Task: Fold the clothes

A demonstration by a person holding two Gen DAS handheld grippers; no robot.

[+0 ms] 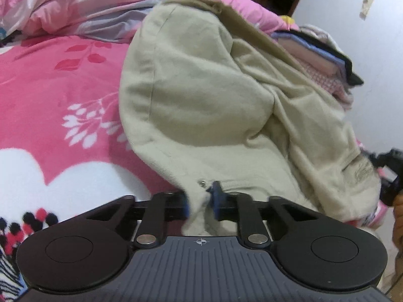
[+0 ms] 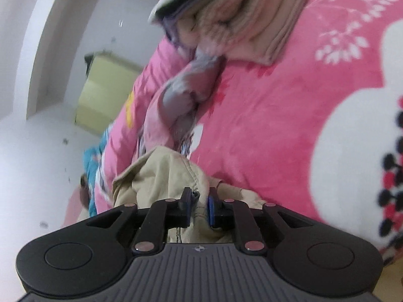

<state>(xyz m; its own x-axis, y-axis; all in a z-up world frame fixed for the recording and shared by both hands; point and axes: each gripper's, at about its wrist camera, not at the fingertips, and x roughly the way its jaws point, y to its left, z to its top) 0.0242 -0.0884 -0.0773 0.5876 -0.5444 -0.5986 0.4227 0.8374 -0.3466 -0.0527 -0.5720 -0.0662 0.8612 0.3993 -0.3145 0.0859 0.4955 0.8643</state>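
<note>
A beige pair of trousers (image 1: pixel 201 95) lies bunched on the pink bed blanket (image 1: pixel 63 88). In the left wrist view my left gripper (image 1: pixel 200 198) is shut on the near edge of the trousers, beside a metal snap button (image 1: pixel 202 182). The cloth runs up and away from the jaws in a rounded heap. In the right wrist view my right gripper (image 2: pixel 199 201) is shut on another part of the same beige trousers (image 2: pixel 161 171), at a seam with a zipper. That view is rolled sideways and blurred.
A stack of folded clothes (image 1: pixel 327 58) sits behind the trousers near the bed's right edge, and also shows as a stack (image 2: pixel 226 5) in the right wrist view. A crumpled pink quilt (image 1: pixel 75 5) lies at the back. White wall (image 1: pixel 365 37) is beyond.
</note>
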